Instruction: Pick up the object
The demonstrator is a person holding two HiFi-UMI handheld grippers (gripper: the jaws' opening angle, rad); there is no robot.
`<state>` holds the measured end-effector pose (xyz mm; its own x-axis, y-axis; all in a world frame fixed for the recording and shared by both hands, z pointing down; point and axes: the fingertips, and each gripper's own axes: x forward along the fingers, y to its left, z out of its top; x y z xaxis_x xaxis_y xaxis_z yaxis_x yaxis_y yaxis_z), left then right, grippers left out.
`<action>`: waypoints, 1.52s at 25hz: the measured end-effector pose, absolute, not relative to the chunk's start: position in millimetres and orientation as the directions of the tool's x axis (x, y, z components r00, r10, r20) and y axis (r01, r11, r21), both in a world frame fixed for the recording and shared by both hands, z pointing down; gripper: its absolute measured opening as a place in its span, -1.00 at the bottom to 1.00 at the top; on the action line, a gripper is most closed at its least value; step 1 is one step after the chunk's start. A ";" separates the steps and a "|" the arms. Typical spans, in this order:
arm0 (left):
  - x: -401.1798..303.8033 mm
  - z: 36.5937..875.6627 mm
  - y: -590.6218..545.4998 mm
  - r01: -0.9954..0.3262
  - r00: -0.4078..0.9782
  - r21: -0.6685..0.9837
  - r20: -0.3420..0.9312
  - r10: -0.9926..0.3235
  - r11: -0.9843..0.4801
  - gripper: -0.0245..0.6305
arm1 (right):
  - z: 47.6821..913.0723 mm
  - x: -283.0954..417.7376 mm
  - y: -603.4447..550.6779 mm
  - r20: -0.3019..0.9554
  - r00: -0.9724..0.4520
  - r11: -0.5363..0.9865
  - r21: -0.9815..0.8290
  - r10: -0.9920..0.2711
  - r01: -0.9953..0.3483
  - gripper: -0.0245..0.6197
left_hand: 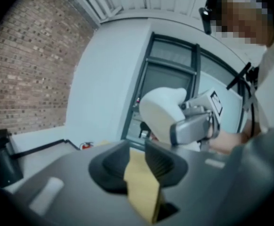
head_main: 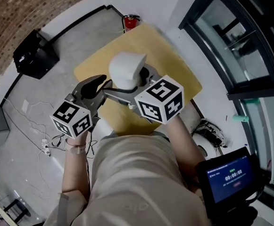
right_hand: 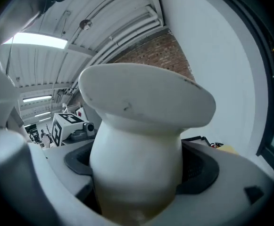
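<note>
A white mushroom-shaped object (head_main: 126,69), wide cap over a thick stem, hangs in the air above the yellow tabletop (head_main: 174,65). My right gripper (head_main: 133,87) is shut on its stem; in the right gripper view the stem (right_hand: 137,145) fills the gap between the dark pads (right_hand: 200,166). My left gripper (head_main: 93,84) sits just left of the object, apart from it. Its jaws stand open with nothing between them, and only the yellow tabletop (left_hand: 139,182) shows through the gap. From the left gripper view the object (left_hand: 158,112) and the right gripper (left_hand: 193,126) appear ahead.
A red fire extinguisher (head_main: 131,20) stands on the floor beyond the table. A black box (head_main: 33,55) sits at the far left, with cables (head_main: 37,126) trailing on the floor. A screen device (head_main: 228,178) is at the lower right. Dark-framed glass (head_main: 240,41) lines the right side.
</note>
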<state>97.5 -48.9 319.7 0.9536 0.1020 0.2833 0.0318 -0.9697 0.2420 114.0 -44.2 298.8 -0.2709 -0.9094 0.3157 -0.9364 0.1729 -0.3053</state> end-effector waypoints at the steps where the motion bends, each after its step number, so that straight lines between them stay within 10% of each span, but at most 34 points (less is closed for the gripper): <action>1: 102.4 318.9 -45.5 0.050 0.953 0.245 0.278 0.120 -0.968 -0.66 | 297.9 118.6 -40.8 0.310 -0.257 0.159 -0.308 -0.915 -0.938 0.65; 10: 123.7 320.4 -20.6 0.150 0.931 0.169 0.309 0.197 -0.974 -0.95 | 303.2 136.2 -26.1 0.278 -0.202 0.098 -0.348 -0.939 -0.932 0.65; 38: 124.0 324.0 -12.1 0.188 0.905 0.070 0.374 0.201 -0.980 -0.96 | 306.4 130.7 -24.5 0.258 -0.208 0.103 -0.371 -0.944 -0.923 0.64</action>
<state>124.0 -12.1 324.0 0.9055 0.2008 0.3739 0.1885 -0.9796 0.0696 130.7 -24.5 306.4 -0.2083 -0.9435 0.2576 -0.9231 0.1027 -0.3706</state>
